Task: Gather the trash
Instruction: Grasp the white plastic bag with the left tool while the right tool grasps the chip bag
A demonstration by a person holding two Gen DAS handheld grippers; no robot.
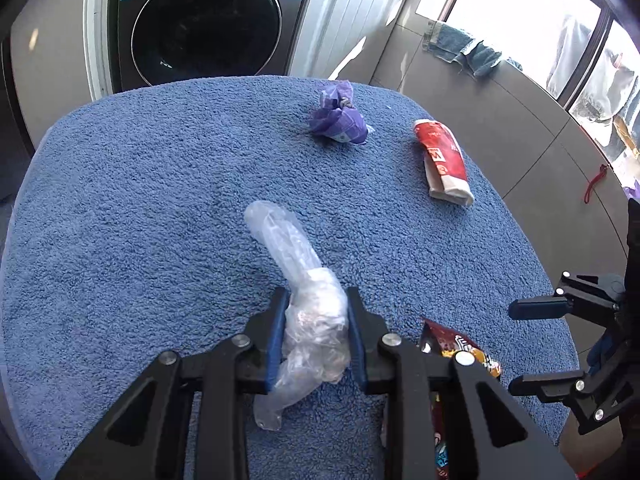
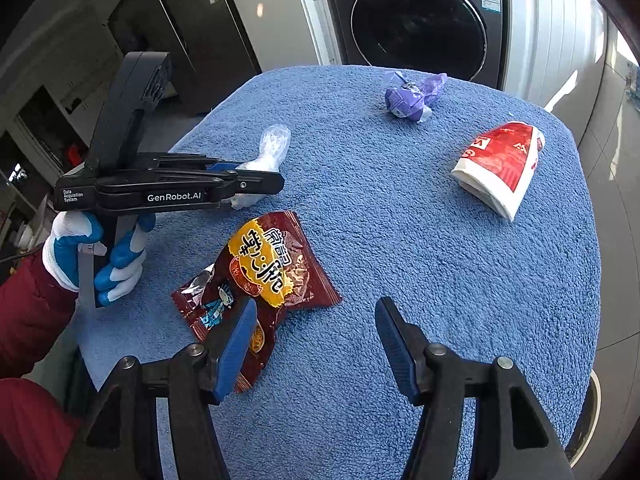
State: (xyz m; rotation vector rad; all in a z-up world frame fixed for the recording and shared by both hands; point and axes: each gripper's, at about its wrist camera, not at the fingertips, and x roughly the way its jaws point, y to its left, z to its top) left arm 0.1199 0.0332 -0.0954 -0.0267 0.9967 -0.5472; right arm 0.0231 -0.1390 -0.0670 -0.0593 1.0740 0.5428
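Observation:
Several pieces of trash lie on a blue fluffy cloth point(image 1: 140, 200). My left gripper point(image 1: 317, 294) is shut on a crumpled clear plastic bag point(image 1: 288, 248), whose free end sticks out forward over the cloth. The right wrist view shows the left gripper point(image 2: 260, 174) from the side with the plastic bag point(image 2: 274, 144) in its jaws. My right gripper point(image 2: 317, 303) is open just above the cloth, its left finger over the edge of a brown snack wrapper point(image 2: 272, 264). Nothing is between its fingers. Farther off lie a red and white paper bag point(image 2: 500, 164) and a purple crumpled wrapper point(image 2: 412, 96).
A washing machine point(image 1: 204, 20) stands behind the cloth-covered surface. A gloved hand point(image 2: 116, 264) with a red sleeve holds the left gripper's handle. A blue towel point(image 1: 468, 48) lies on the sill by the window at the right. The cloth's edge drops off at left and right.

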